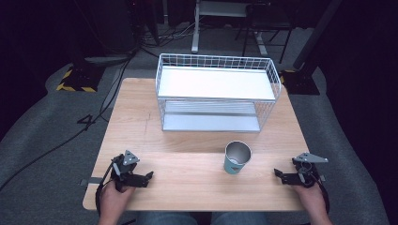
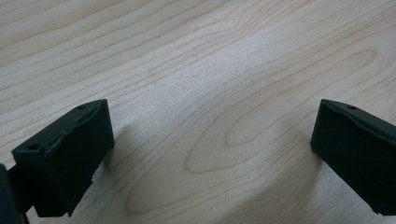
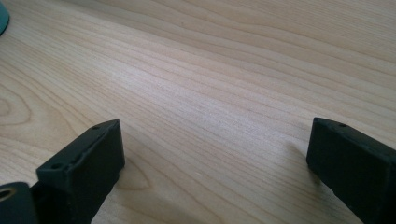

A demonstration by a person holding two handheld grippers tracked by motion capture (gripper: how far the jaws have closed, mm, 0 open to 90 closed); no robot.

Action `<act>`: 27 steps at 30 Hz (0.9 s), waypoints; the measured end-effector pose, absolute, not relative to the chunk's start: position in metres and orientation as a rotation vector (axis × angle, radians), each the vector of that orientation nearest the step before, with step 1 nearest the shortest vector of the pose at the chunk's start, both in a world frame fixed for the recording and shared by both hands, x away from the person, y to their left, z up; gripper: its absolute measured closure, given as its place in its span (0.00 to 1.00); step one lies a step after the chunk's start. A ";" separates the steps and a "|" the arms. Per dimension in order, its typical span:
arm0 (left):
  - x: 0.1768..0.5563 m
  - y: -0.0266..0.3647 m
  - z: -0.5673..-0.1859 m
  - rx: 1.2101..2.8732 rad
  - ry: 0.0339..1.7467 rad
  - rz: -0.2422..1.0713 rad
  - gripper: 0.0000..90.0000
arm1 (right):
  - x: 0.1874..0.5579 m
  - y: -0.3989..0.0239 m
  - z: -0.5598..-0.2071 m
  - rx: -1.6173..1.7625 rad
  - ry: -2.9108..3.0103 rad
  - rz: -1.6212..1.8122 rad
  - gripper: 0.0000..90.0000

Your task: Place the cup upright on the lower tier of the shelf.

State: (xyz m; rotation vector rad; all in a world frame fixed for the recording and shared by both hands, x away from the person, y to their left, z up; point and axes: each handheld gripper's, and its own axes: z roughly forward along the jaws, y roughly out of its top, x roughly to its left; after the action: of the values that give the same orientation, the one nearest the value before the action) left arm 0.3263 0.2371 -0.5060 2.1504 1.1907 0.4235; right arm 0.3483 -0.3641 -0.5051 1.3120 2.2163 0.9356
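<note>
The metal cup (image 1: 237,158) stood upright on the wooden worktop (image 1: 187,136), lower centre-right of the high view, just below the white wire rack (image 1: 217,91). The right gripper (image 1: 281,176) rested well to the cup's right, its fingers (image 3: 84,168) spread wide around bare wood. At lower left, the left gripper (image 1: 146,177) lay likewise, fingers (image 2: 70,149) wide and holding nothing.

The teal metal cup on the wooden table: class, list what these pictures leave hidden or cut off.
- Teal metal cup, high view: its far outer wall is hidden by the cup itself.
- Same cup, right gripper view: cut off by the top left corner; a teal sliver remains.
- White wire two-tier rack, high view: the top shelf hides the back of its lower shelf.
</note>
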 end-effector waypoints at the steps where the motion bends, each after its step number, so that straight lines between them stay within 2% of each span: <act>1: 0.326 0.237 -0.506 2.150 1.191 0.423 0.00 | 0.348 -0.364 -0.505 1.312 2.216 0.936 0.05; 17: 0.327 0.237 -0.506 2.147 1.195 0.425 0.00 | 0.342 -0.366 -0.495 1.330 2.179 1.011 0.06; 27: 0.329 0.236 -0.506 2.144 1.206 0.432 0.00 | 0.324 -0.341 -0.475 1.188 2.193 1.096 0.06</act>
State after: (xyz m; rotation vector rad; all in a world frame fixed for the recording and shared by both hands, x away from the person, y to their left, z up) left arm 0.3291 0.2361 -0.5059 2.1436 1.2065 0.4316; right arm 0.3242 -0.3405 -0.4752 1.1880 2.1929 1.0959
